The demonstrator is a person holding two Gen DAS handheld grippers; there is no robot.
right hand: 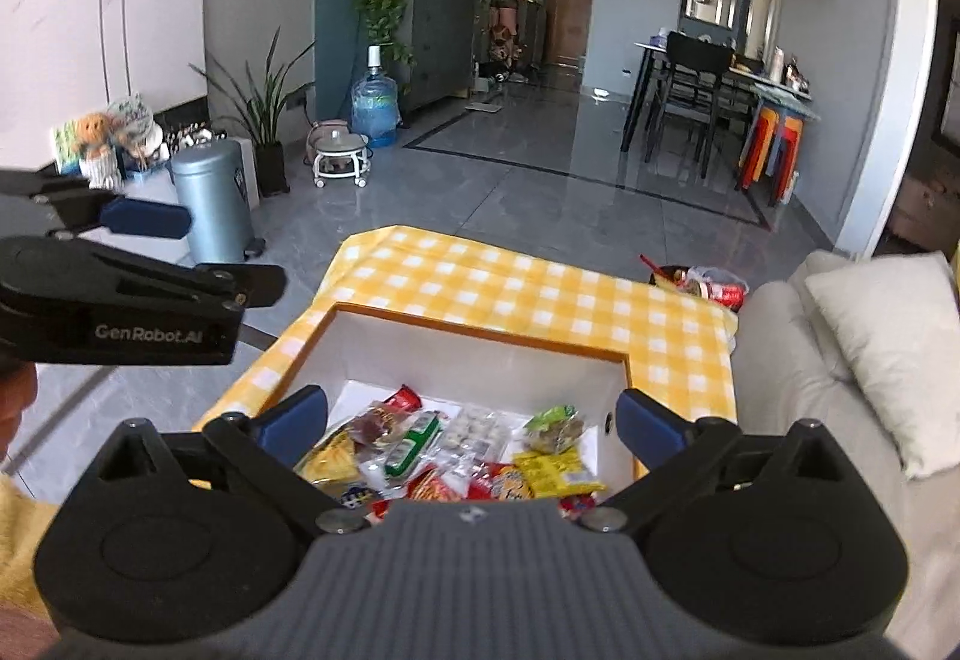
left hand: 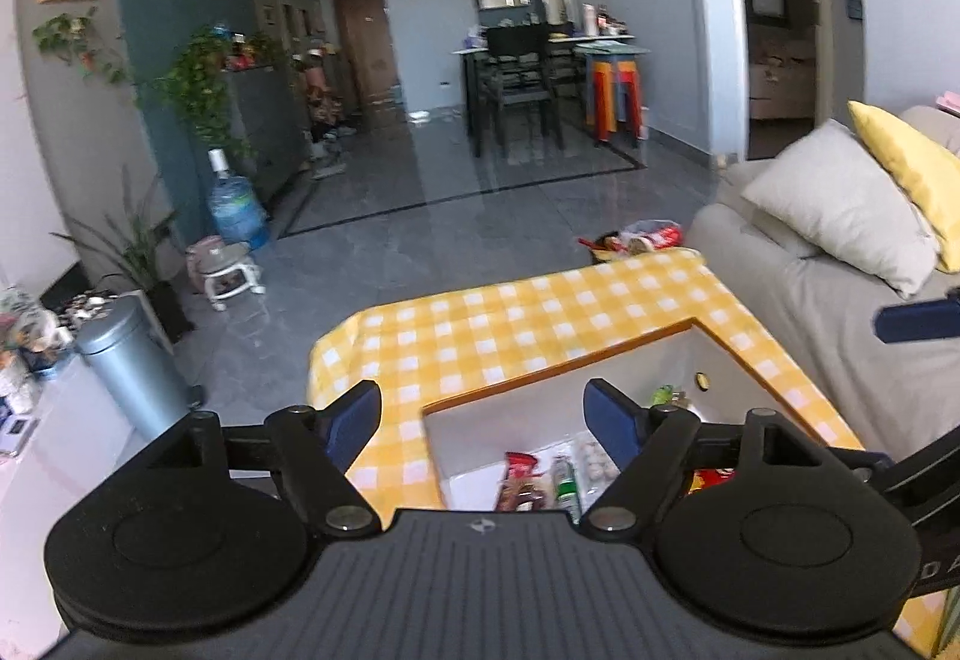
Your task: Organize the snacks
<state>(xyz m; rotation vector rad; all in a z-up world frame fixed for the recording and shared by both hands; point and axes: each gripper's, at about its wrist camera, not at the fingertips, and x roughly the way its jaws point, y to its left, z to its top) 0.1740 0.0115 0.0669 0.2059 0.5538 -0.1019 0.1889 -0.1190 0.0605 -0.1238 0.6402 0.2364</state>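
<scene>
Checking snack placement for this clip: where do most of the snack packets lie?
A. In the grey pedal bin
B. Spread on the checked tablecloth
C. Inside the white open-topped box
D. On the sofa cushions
C: the snack packets lie heaped inside the white box, which sits on the yellow checked tablecloth.

I am seeing the snacks (right hand: pixel 456 450) lying in the box (right hand: pixel 480 354) at lower centre, the tablecloth (right hand: pixel 480 276) spreading behind it and the sofa (right hand: pixel 798 360) sitting at right.
</scene>
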